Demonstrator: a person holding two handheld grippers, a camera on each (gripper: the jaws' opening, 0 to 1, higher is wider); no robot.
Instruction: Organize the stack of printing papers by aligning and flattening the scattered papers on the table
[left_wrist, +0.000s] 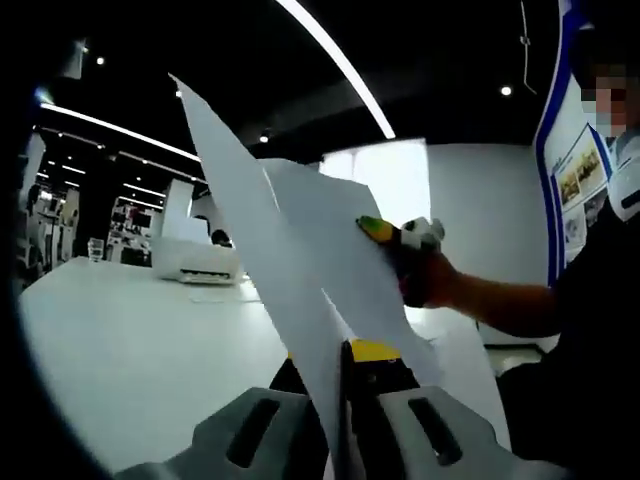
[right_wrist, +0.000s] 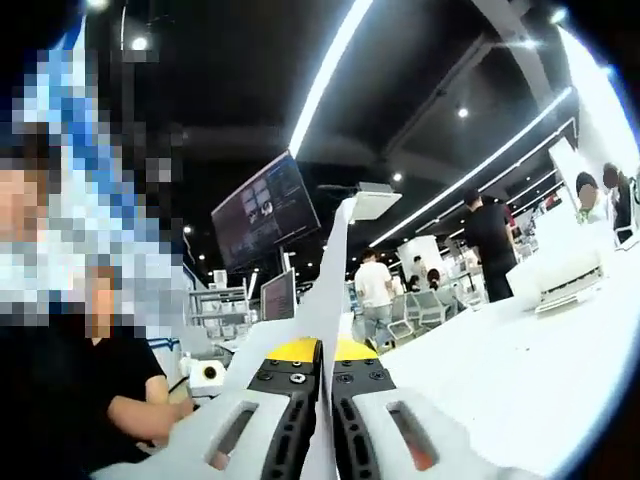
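Pinched between the jaws of the left gripper is the lower edge of a stack of white papers, held up off the white table so the sheets stand tilted and fan apart toward the top. In the right gripper view, the right gripper likewise has its jaws pressed together on a thin edge of the papers, which rise straight out of the jaws as a narrow white strip seen edge-on. From the left gripper view that other gripper appears at the far side of the sheets, clamped near their upper right edge, with a person's hand behind it. So the sheets hang in the air between two grips, well above the tabletop. Printing paper is light, limp and slick sheet against sheet, so the loose leaves are likely to slide or droop unless both pinches stay near opposite edges; gripping too hard could crease them. Farther off on the table sits a white printer, and people stand in the background of the right gripper view.
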